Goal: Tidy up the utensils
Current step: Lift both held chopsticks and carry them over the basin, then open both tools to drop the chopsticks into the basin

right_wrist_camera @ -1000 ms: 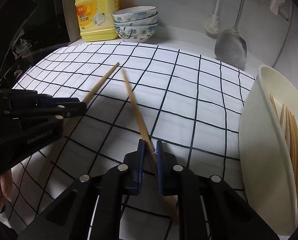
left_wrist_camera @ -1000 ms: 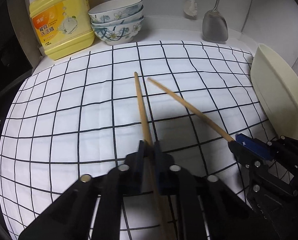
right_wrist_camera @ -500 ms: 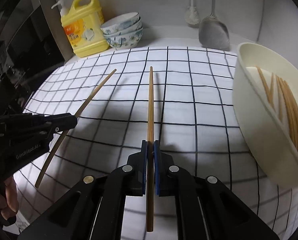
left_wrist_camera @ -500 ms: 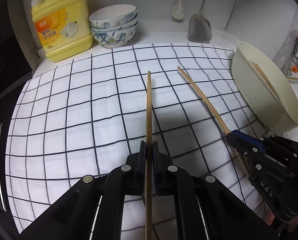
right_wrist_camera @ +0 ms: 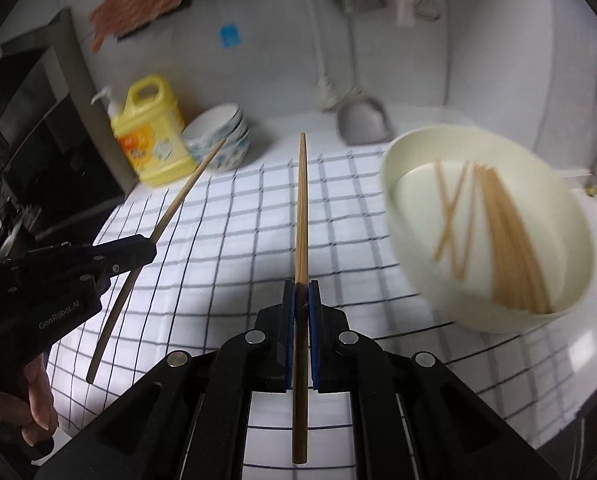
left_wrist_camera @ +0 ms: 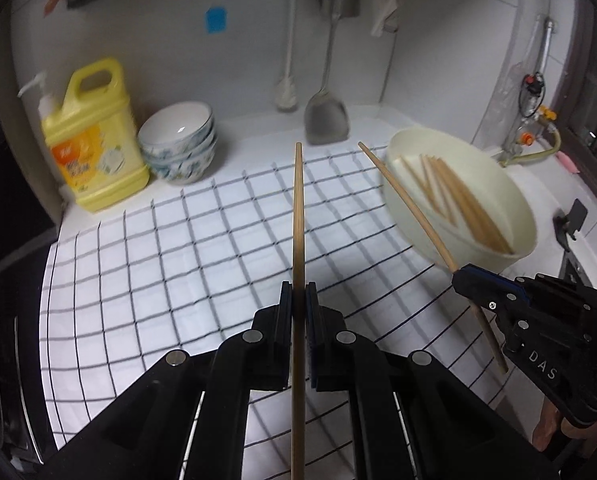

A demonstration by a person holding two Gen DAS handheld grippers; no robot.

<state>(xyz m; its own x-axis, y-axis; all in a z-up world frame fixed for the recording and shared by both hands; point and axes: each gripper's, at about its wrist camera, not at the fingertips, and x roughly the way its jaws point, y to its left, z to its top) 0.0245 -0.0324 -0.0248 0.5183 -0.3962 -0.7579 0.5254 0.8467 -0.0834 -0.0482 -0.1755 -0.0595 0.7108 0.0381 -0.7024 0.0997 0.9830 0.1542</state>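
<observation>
My left gripper is shut on a wooden chopstick, held in the air above the checked cloth. My right gripper is shut on a second chopstick, also lifted. Each gripper shows in the other's view: the right one with its chopstick, the left one with its chopstick. A cream bowl on the right, also in the right wrist view, holds several chopsticks.
A yellow detergent bottle and stacked patterned bowls stand at the back left. A metal spatula and a brush hang on the back wall. A tap and hose are at the far right.
Both grippers have lifted higher off the cloth with their chopsticks. The cream bowl now shows more fully and nearer the middle of both views.
</observation>
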